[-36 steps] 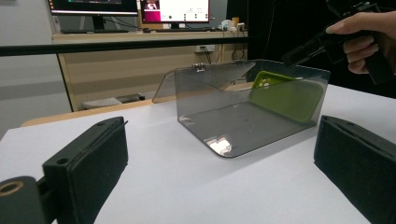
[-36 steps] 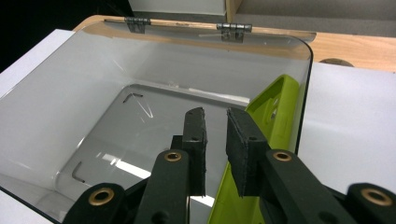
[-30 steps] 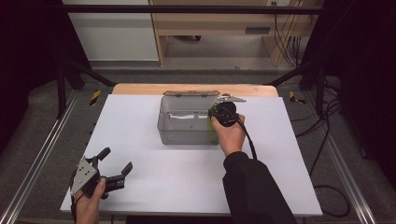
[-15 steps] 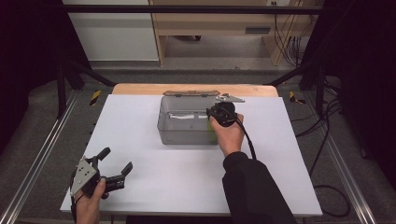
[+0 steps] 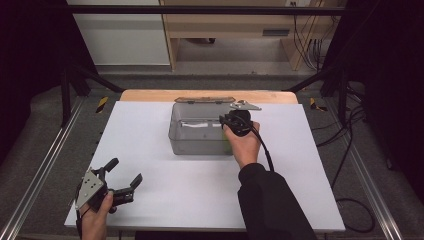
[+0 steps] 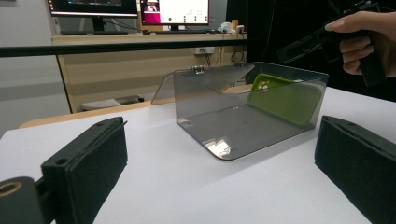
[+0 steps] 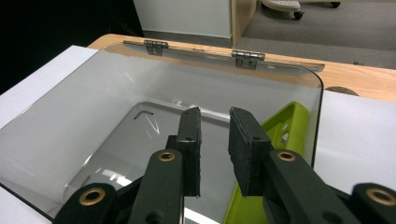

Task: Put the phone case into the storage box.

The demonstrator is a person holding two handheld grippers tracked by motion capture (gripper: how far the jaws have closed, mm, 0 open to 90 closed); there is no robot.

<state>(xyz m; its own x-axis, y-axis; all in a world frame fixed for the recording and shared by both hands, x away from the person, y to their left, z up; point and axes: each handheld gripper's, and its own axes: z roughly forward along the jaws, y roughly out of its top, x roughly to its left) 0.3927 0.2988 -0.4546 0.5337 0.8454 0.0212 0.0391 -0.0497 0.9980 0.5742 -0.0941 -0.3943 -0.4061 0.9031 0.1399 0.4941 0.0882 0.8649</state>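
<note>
Two tongs are at work over the white worktop [image 5: 165, 190]. The right tongs [image 5: 231, 118] hang over the right end of the clear box [image 5: 197, 134], held by a hand [image 5: 243, 142] whose forearm reaches forward from the near edge in a dark sleeve [image 5: 272, 205]. In the right gripper view their jaws point down into the box, slightly apart with a narrow gap and nothing between them. The green phone case [image 7: 261, 172] leans against the box's right wall, just beside the right jaw; whether they touch cannot be told. The box stands at the far middle of the worktop, its lid [image 5: 205, 99] swung back on two hinges toward the wooden edge.

The left tongs [image 5: 122, 180] rest low at the near left corner, well apart from the box, gripped from below by the left hand [image 5: 95, 215]. Their jaws are spread wide and empty, aimed toward the box, which the left gripper view shows with the case [image 6: 285, 100] inside.
</note>
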